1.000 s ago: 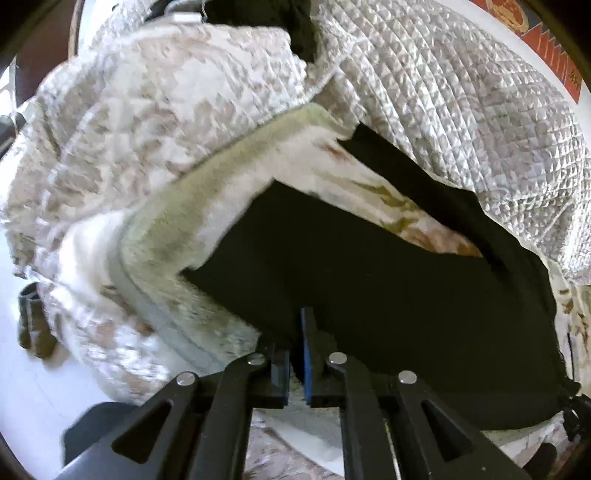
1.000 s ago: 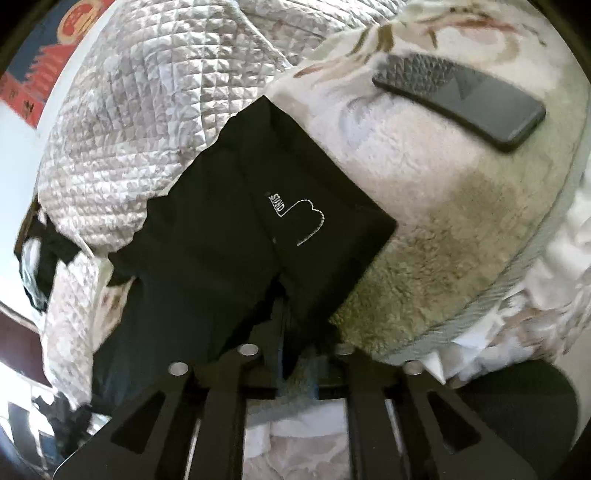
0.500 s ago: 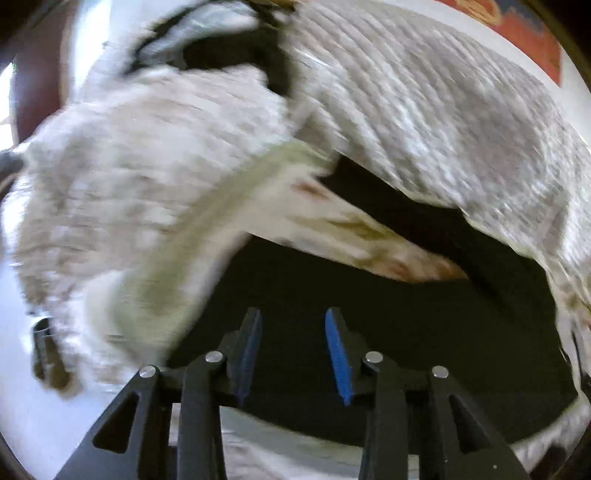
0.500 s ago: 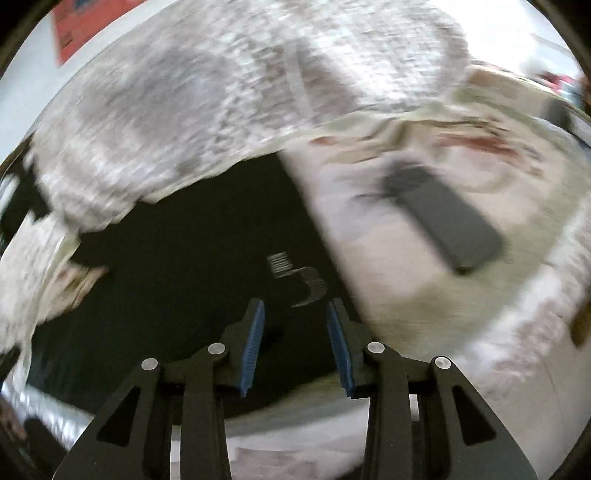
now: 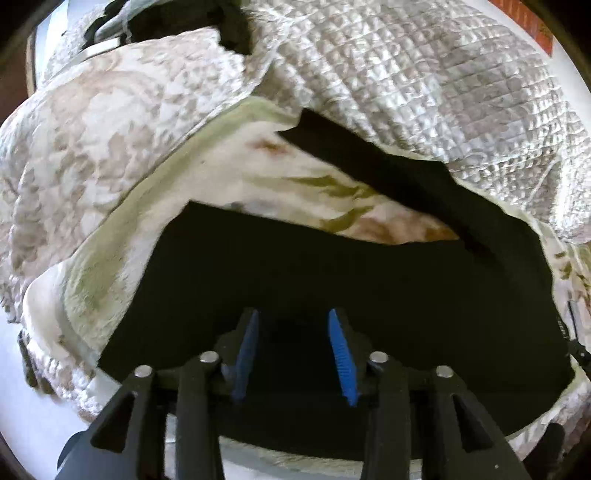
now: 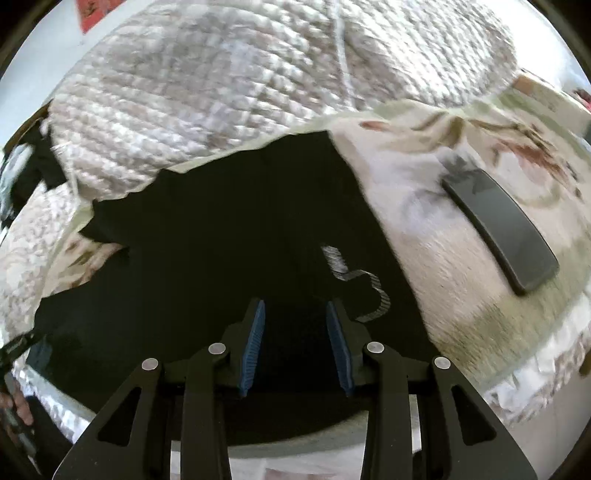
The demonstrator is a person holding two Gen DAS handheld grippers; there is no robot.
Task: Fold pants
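Observation:
The black pants (image 5: 369, 280) lie spread flat on a floral fleece blanket (image 5: 295, 177) on the bed, one leg running off toward the far right. My left gripper (image 5: 292, 317) hovers over their near edge; its jaws are opening and the blue pads (image 5: 341, 354) press on nothing. In the right wrist view the pants (image 6: 221, 240) show a white printed logo (image 6: 358, 280). My right gripper (image 6: 294, 306) stands open just above the cloth beside that logo, with nothing gripped.
A dark phone (image 6: 502, 236) lies on the fleece blanket (image 6: 461, 295) to the right of the pants. A silvery quilted cover (image 5: 424, 74) is heaped behind them. Dark clothes (image 5: 177, 18) sit at the far left. The bed's edge and pale floor (image 5: 22, 424) are close by.
Both grippers were shut at the pants' near edge and have since opened and let the cloth go. Both have drawn back and lifted a little; the pants now lie flat.

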